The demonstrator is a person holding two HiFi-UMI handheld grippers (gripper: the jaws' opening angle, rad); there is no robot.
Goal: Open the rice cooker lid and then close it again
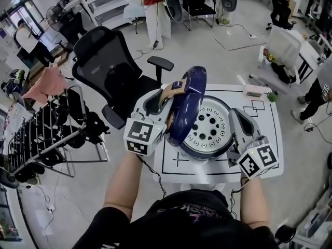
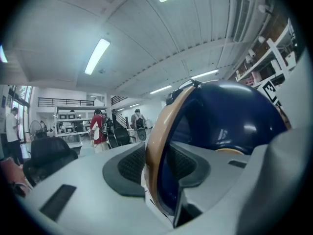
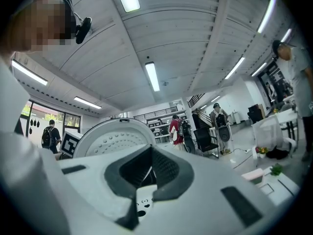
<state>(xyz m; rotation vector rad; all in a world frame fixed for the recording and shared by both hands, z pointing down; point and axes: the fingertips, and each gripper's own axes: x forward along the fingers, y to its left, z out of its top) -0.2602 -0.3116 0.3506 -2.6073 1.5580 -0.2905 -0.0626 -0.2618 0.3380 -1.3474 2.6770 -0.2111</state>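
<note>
The left tool (image 1: 166,98) grips the raised lid (image 1: 189,102). The right tool (image 1: 235,116) sits closed, empty, at the rice cooker's (image 1: 207,131) 3 o'clock.

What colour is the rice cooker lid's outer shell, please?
The lid is dark blue; left gripper view.

The lid (image 1: 188,105) had a glossy navy plastic shell with bright highlights, edged by a smooth tan band. Its inner plate (image 1: 210,124) looked pale and matt, dotted with holes; metal or plastic could not be told. The left gripper (image 2: 159,163) and right gripper (image 3: 151,173) were matt light-grey plastic, their dark pads (image 3: 168,168) finely ribbed and rubbery. The surface (image 1: 270,139) was smooth white with printed black lines. At ten o'clock of it a chair (image 1: 106,61) showed black mesh; at nine o'clock hung pink cloth (image 1: 46,82). The floor (image 1: 207,40) was smooth grey.
</note>
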